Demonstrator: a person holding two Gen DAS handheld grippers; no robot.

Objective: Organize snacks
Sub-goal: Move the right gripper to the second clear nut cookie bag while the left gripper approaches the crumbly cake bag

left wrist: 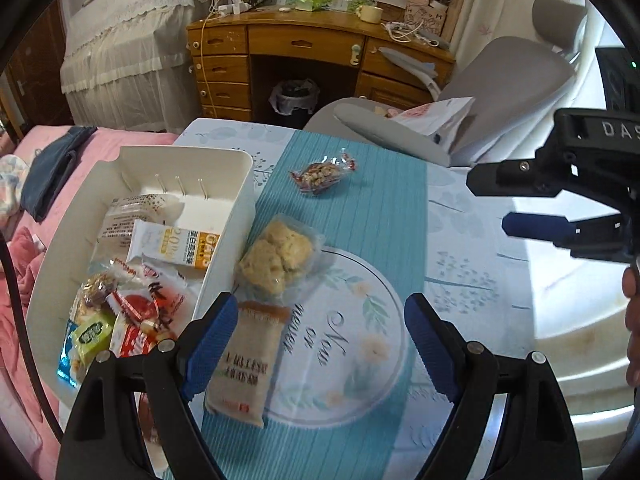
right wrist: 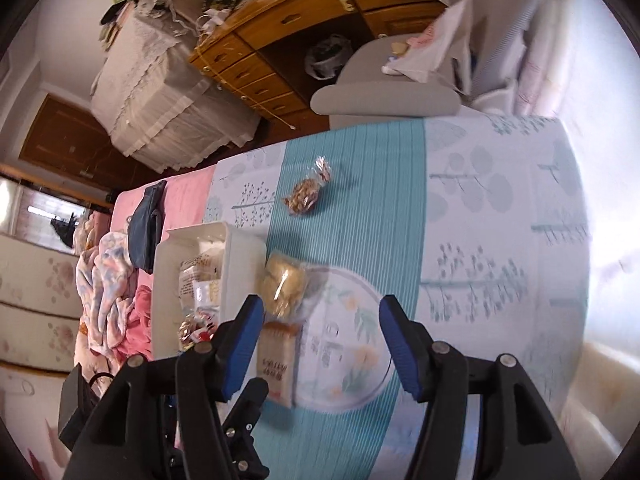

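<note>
A white bin (left wrist: 236, 216) (right wrist: 234, 264) at the table's left holds several wrapped snacks (left wrist: 132, 304). Three snacks lie loose on the teal runner: a beige cracker packet (left wrist: 244, 364) (right wrist: 278, 364), a clear bag of pale cookies (left wrist: 278, 258) (right wrist: 284, 282), and a small brown nut bar in clear wrap (left wrist: 320, 174) (right wrist: 306, 192). My left gripper (left wrist: 320, 348) is open and empty, its left finger beside the cracker packet. My right gripper (right wrist: 320, 348) is open and empty above the packet and plate print; it also shows at the right of the left wrist view (left wrist: 520, 204).
The table wears a leaf-print cloth (right wrist: 500, 220) with a round plate print (left wrist: 352, 340). A grey chair (left wrist: 460, 120) stands at the far edge, a wooden desk (left wrist: 312, 48) behind. A pink bed with clothes (right wrist: 120, 280) lies left of the bin.
</note>
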